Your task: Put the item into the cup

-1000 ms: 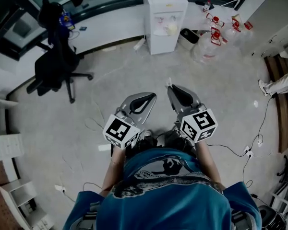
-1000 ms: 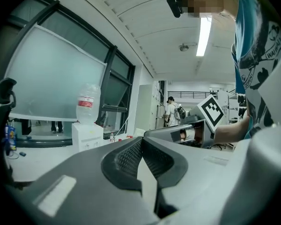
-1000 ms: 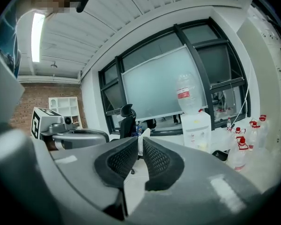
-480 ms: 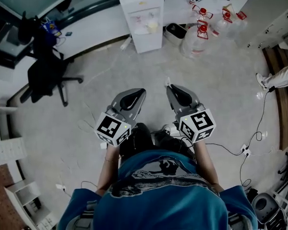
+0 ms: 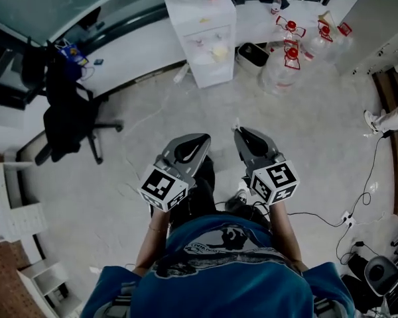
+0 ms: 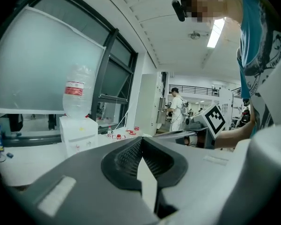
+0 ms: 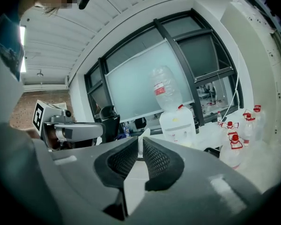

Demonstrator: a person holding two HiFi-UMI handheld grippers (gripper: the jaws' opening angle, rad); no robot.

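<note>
I hold both grippers side by side at waist height over a pale floor. In the head view, my right gripper point(image 5: 237, 130) is shut on a small white item point(image 5: 236, 122) that pokes out past its tips. The right gripper view shows the white item point(image 7: 143, 135) pinched upright between the ribbed pads of the right gripper point(image 7: 140, 143). My left gripper point(image 5: 206, 138) is shut, and in the left gripper view its tips point(image 6: 141, 138) meet with nothing between them. No cup shows in any view.
Ahead stands a white water dispenser point(image 5: 209, 35) with a bottle on top. To its right are a dark bin point(image 5: 253, 53) and several red-capped water jugs point(image 5: 288, 58). A black office chair point(image 5: 66, 121) is at the left. Cables point(image 5: 365, 191) trail at the right. A person in white point(image 6: 176, 108) stands far off.
The person has walked on across the floor with both grippers carried in front. The dispenser and the chair have shifted in the view. Neither gripper's jaws have changed.
</note>
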